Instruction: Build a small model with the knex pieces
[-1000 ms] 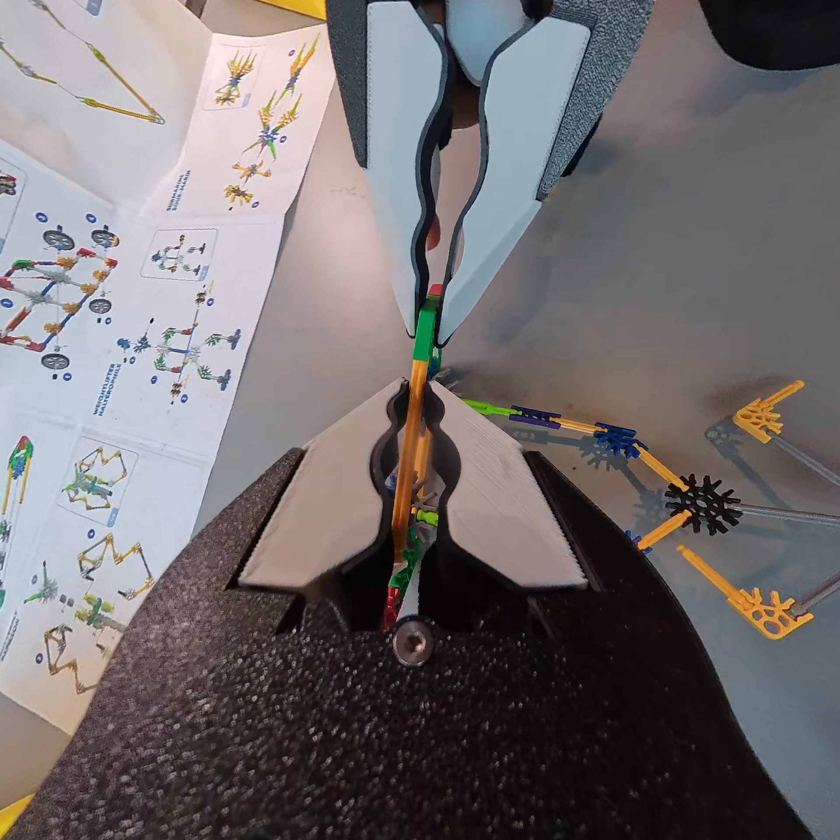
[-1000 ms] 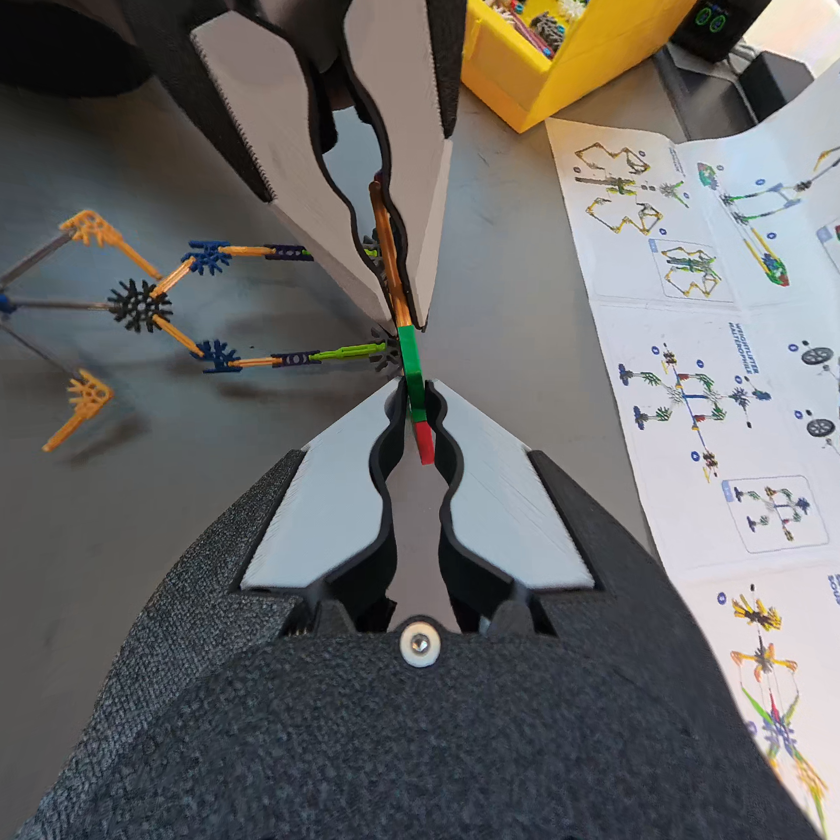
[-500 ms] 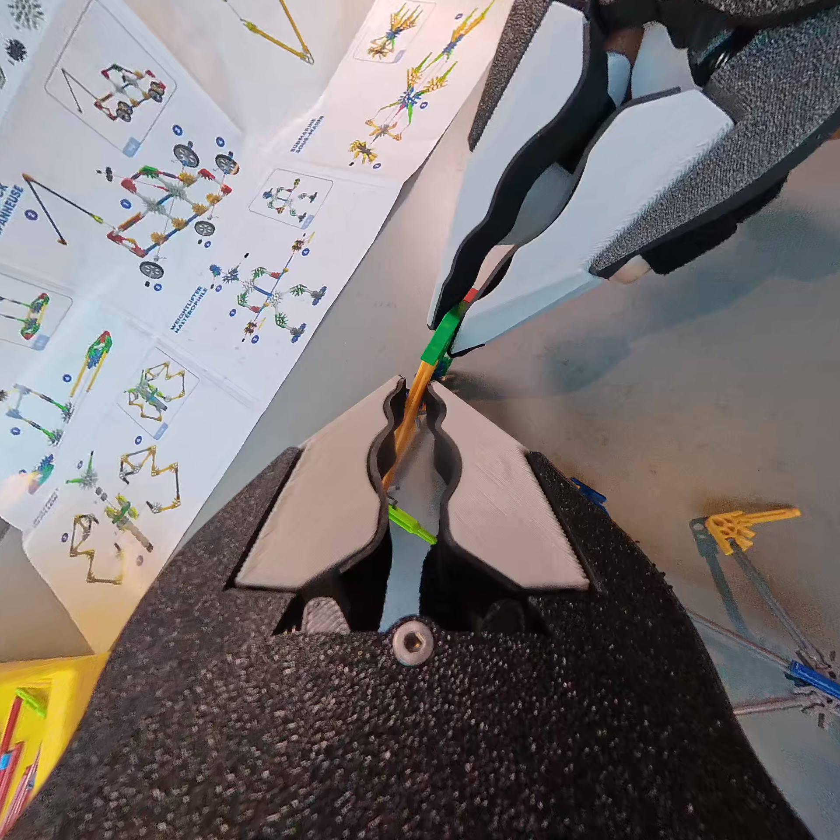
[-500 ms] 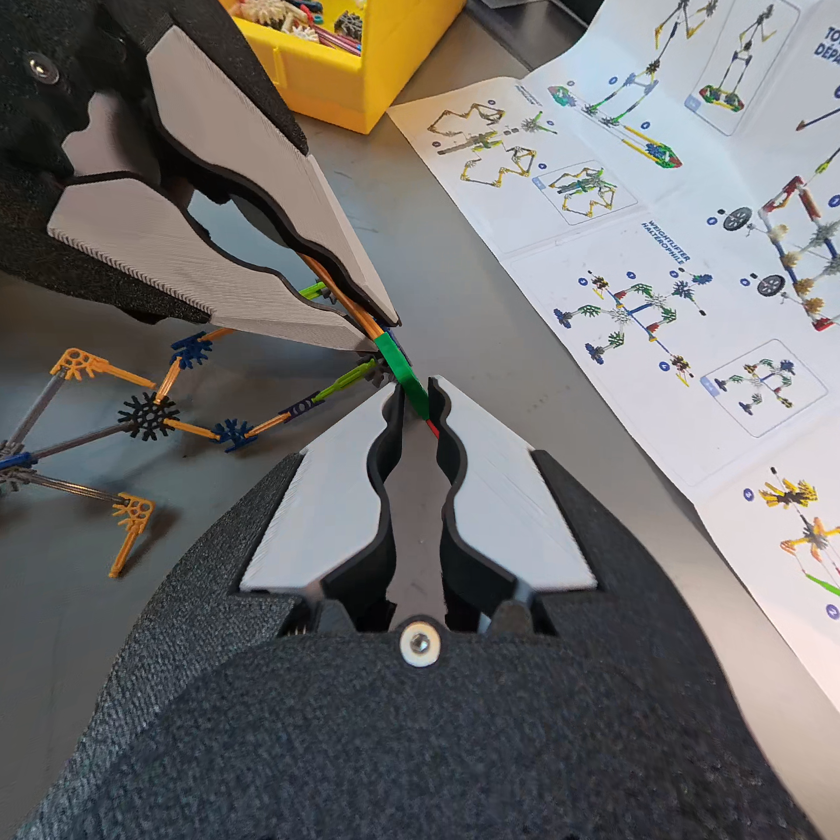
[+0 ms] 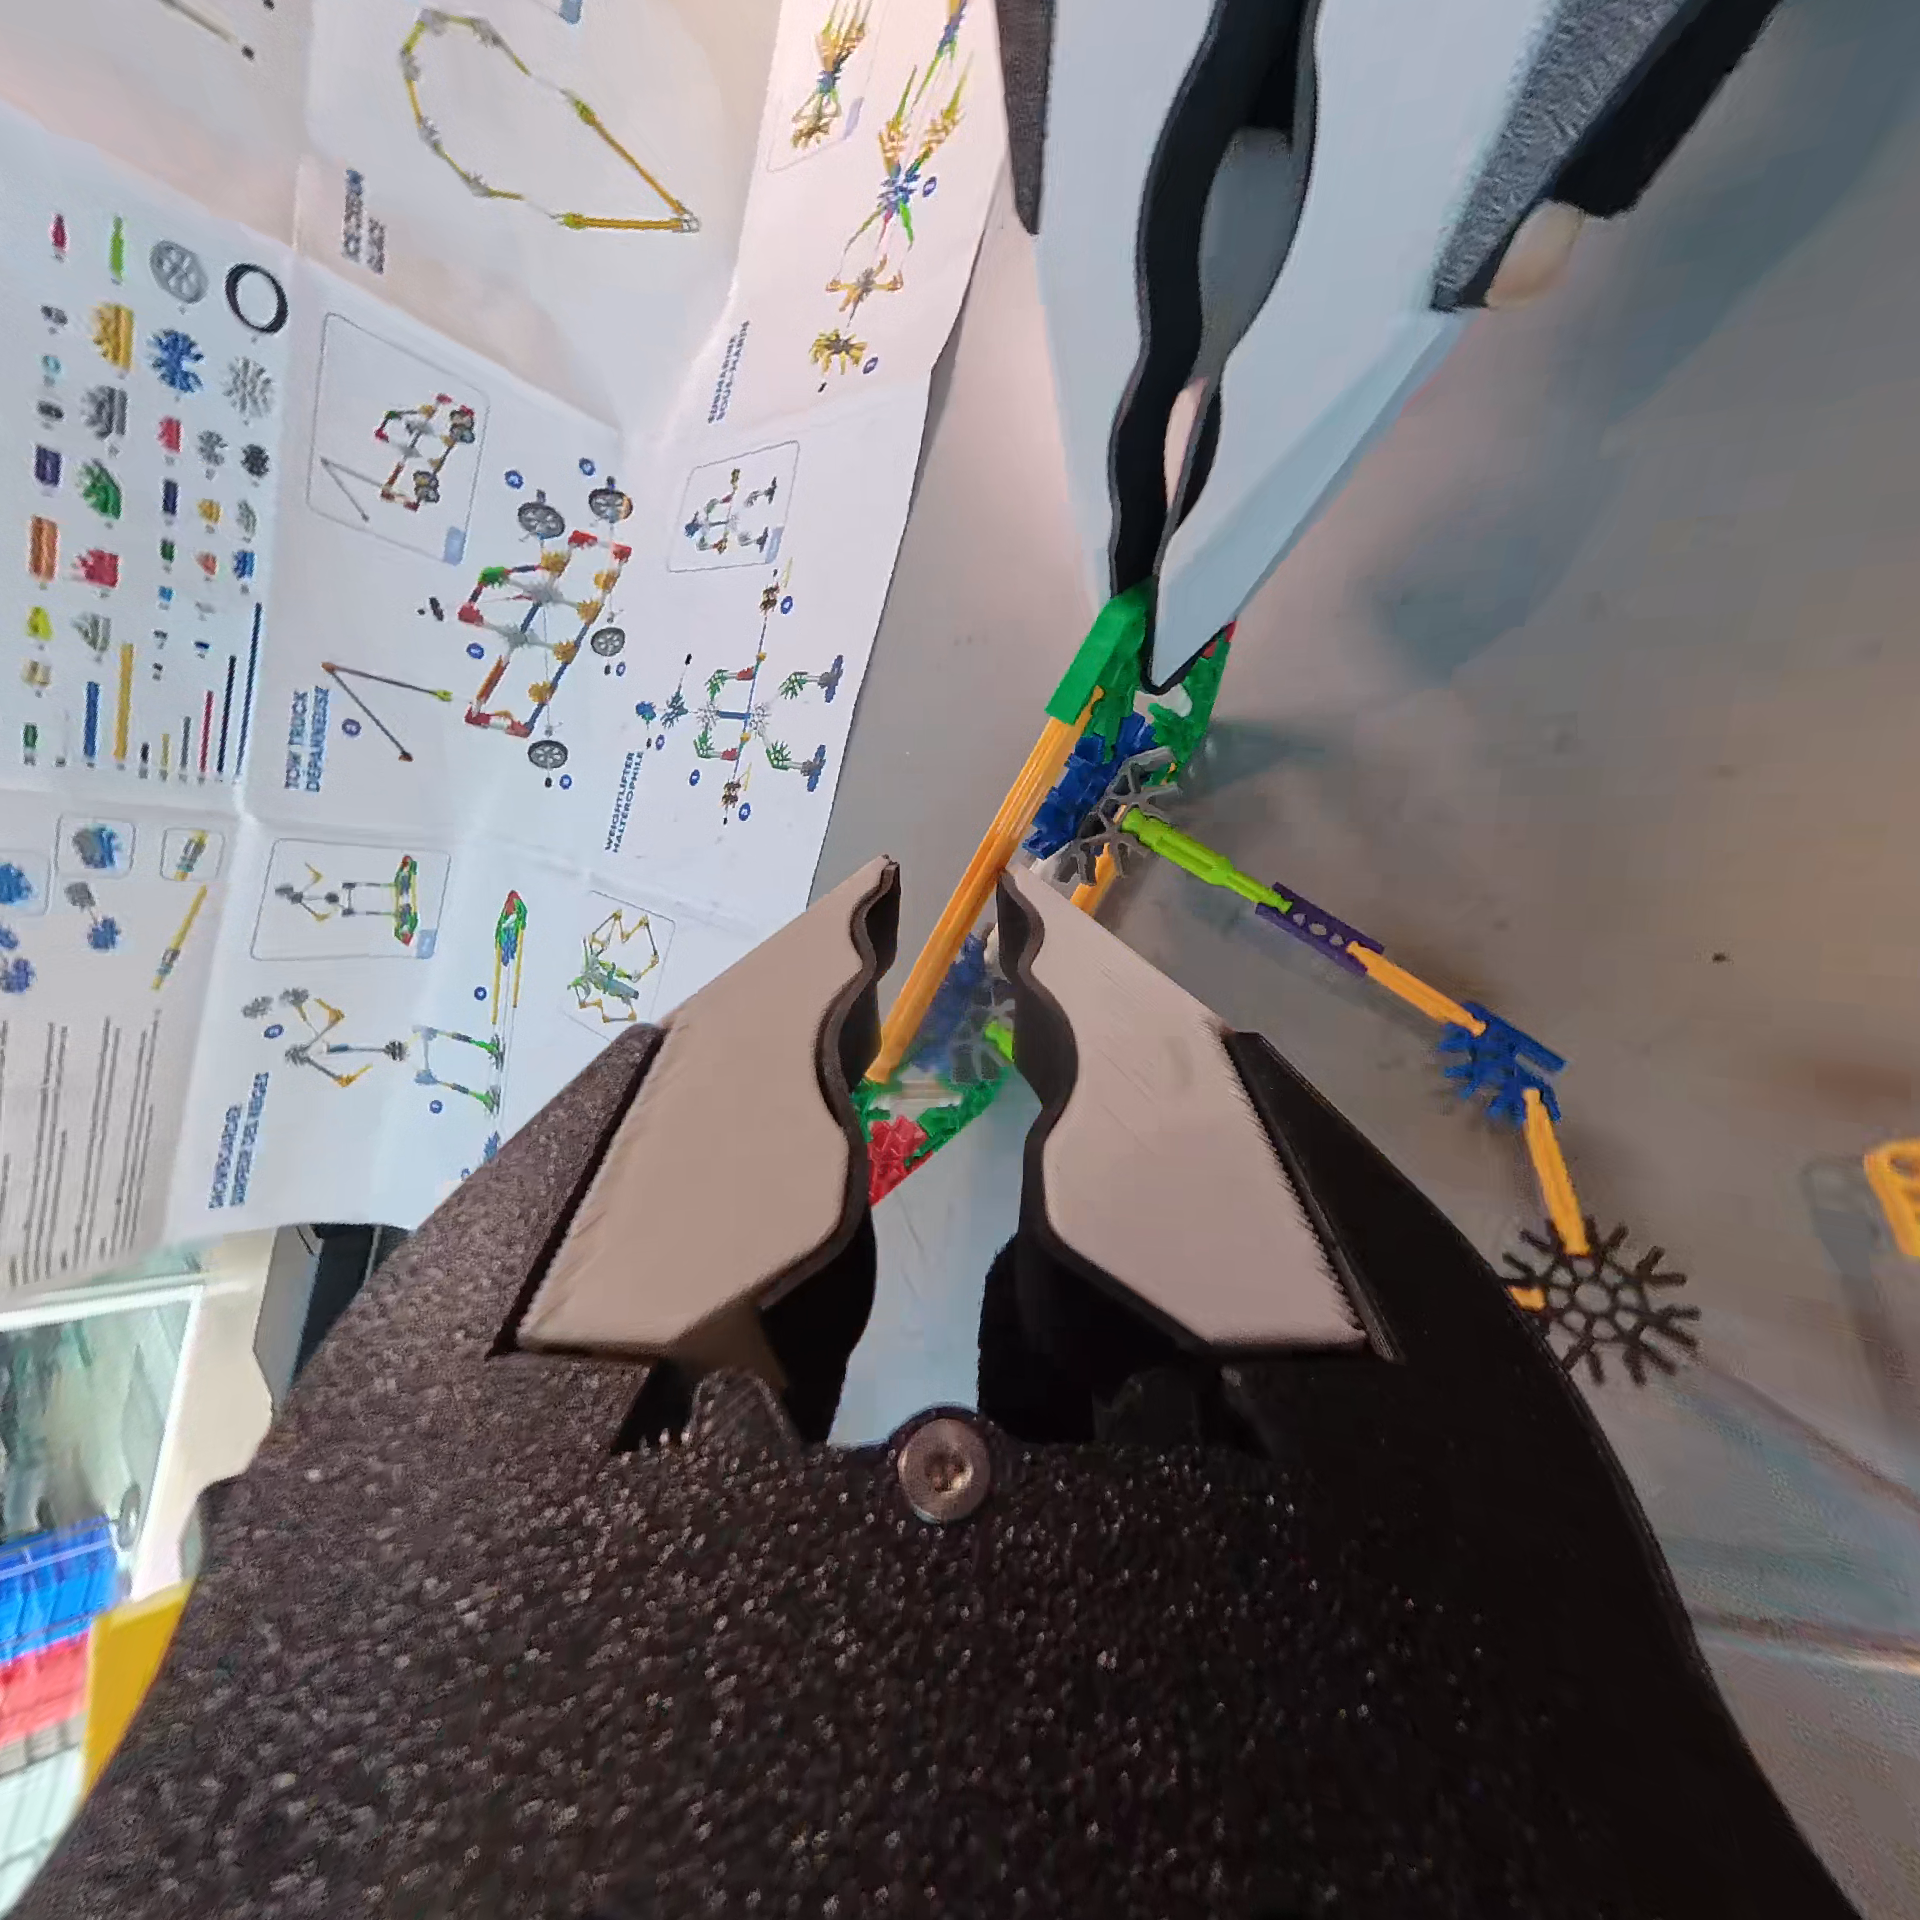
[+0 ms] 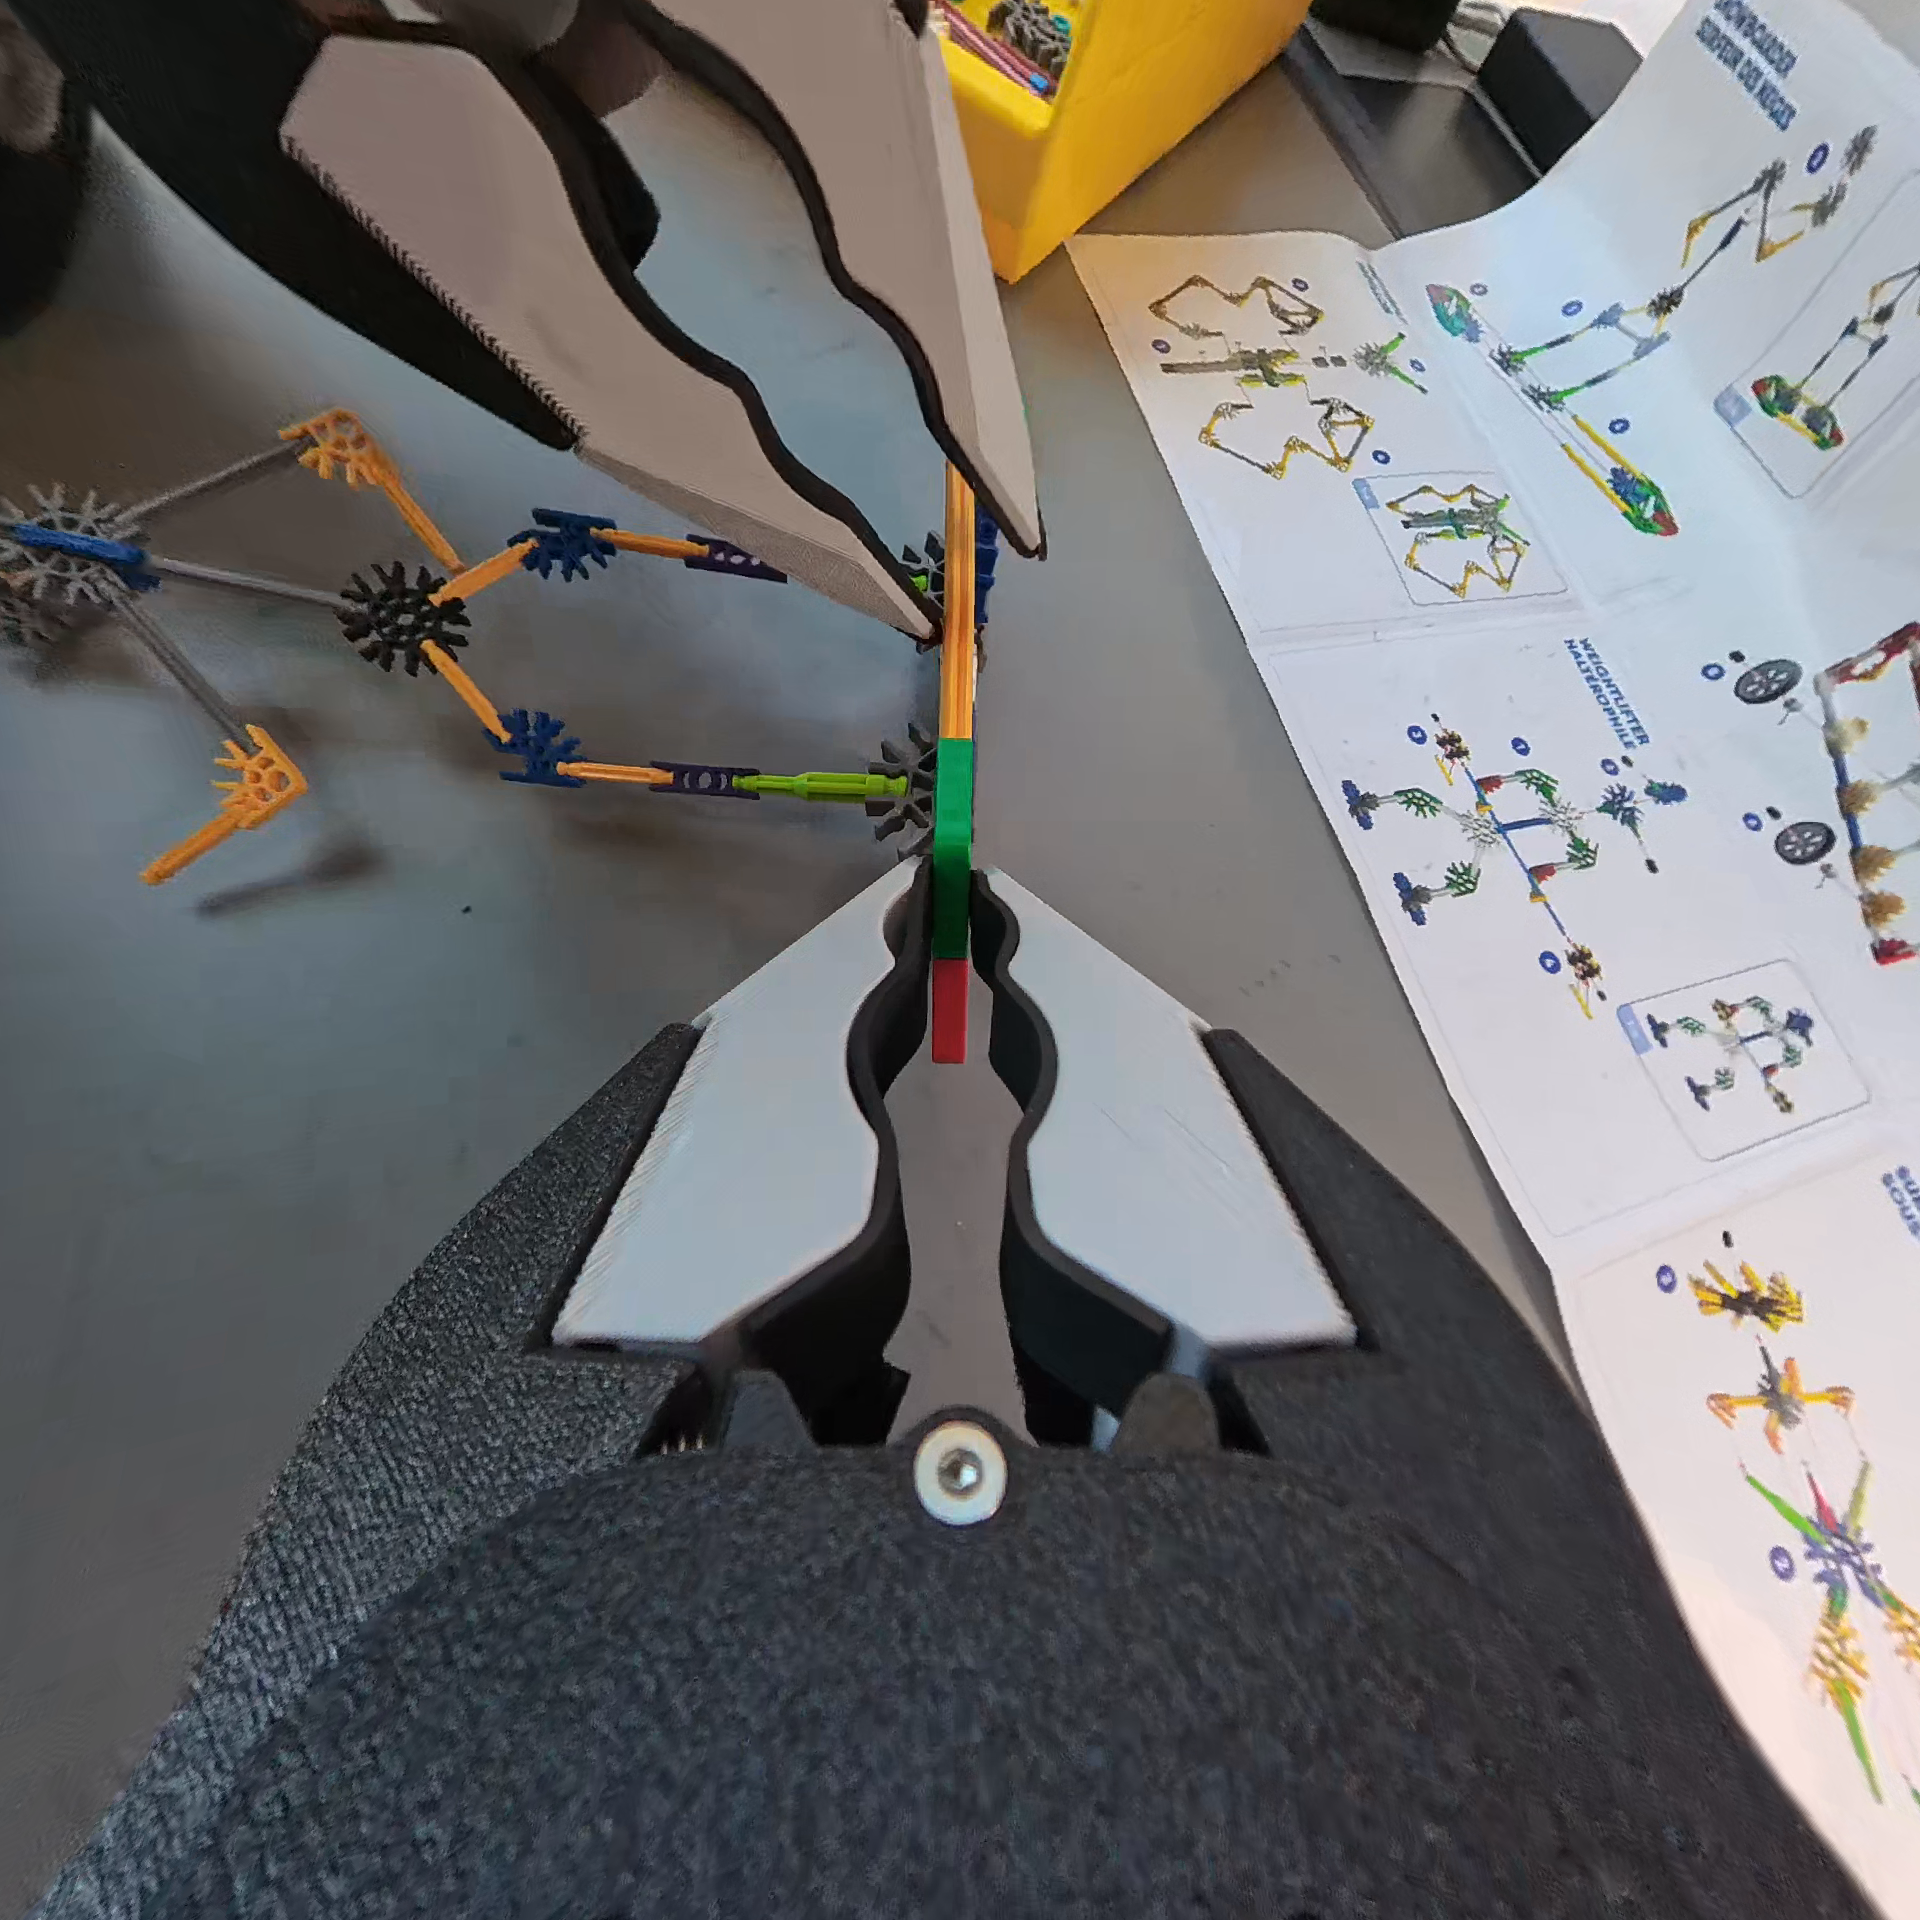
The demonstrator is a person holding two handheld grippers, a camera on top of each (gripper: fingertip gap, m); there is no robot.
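A rod-and-connector toy model lies on the grey table. My right gripper [image 6: 951, 878] is shut on a green connector [image 6: 953, 810] at the end of an orange rod [image 6: 956, 686]; a red piece [image 6: 949, 1008] sticks back between its fingers. In the left wrist view it comes in from above [image 5: 1148, 634], pinching the same green connector [image 5: 1096, 660]. My left gripper [image 5: 948, 878] is slightly open, with the orange rod [image 5: 1013, 821] passing between its tips and green, red and blue connectors behind them. It also shows in the right wrist view [image 6: 977, 592], straddling the rod.
The model's far arm holds a black snowflake connector [image 6: 405, 618], blue connectors and yellow corner pieces, resting on the table [image 6: 312, 1039]. A white instruction sheet [image 6: 1558, 831] lies beside it, also in the left wrist view [image 5: 520, 623]. A yellow parts bin [image 6: 1122, 125] stands behind. My right fingertips sit around 6 centimeters from my left ones.
My left gripper's jaws have parted a little around the orange rod they were clamping. The right gripper stays shut on the green connector. Both grippers have swung relative to the table.
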